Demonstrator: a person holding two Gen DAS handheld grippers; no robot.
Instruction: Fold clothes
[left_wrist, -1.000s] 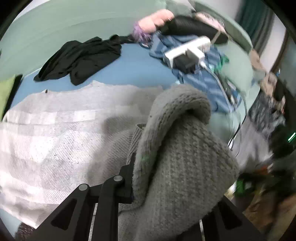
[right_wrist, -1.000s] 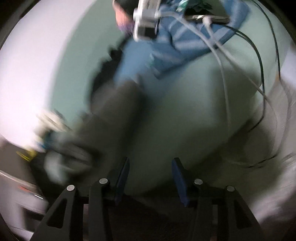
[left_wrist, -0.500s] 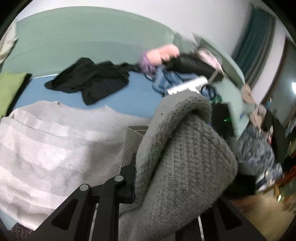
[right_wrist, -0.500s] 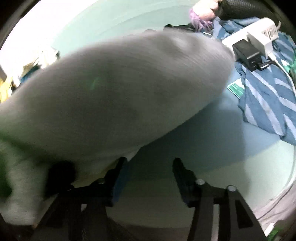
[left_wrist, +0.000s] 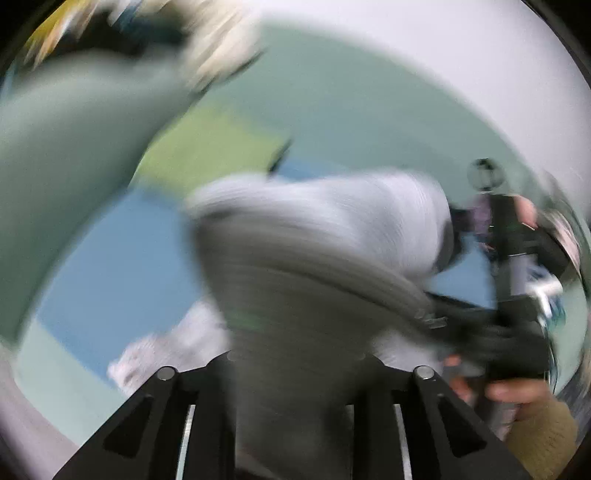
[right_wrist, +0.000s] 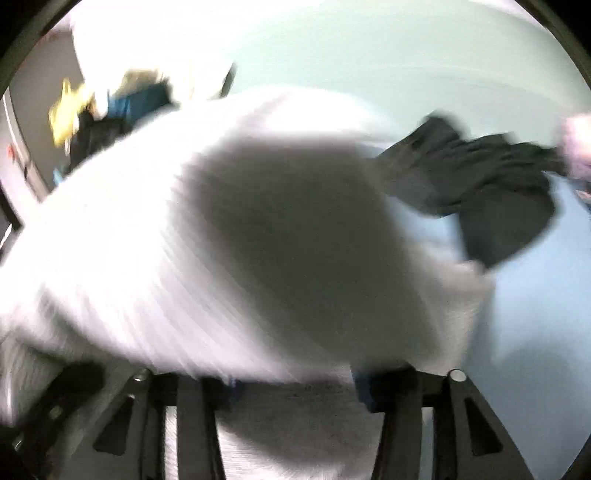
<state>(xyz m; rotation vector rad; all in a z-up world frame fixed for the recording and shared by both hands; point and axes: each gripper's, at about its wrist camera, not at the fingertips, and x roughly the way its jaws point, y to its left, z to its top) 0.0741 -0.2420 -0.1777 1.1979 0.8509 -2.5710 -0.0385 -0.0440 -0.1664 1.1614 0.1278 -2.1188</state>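
Blue bedsheet (left_wrist: 110, 266) with a pale green headboard-ish backdrop behind it, and everything's smeared with motion blur, so bear with me. I've got the grey knit sweater (left_wrist: 314, 258) bunched up right in front of the left gripper (left_wrist: 295, 363), with a thick wad of it sitting between the fingers. Those jaws are opening at this moment, and through the blur I honestly can't tell whether the pads are pressing on the knit or just framing it. From the right wrist view, the right gripper (right_wrist: 295, 384) has its jaws spread partway and the same sweater (right_wrist: 240, 240) is draped across the front of them; whether it's pinched or just lying over the top, can't tell either. There's a black garment (right_wrist: 498, 195) crumpled further out on the sheet, well apart from what I'm working on. The hand (left_wrist: 517, 387) on the right gripper's handle shows at the edge of the left view.

My take on the step: this looks like swinging the sweater over to lay it flat. I'd want a firm hold on both sides before letting anything go, and to land it on bare sheet, not on that black one.
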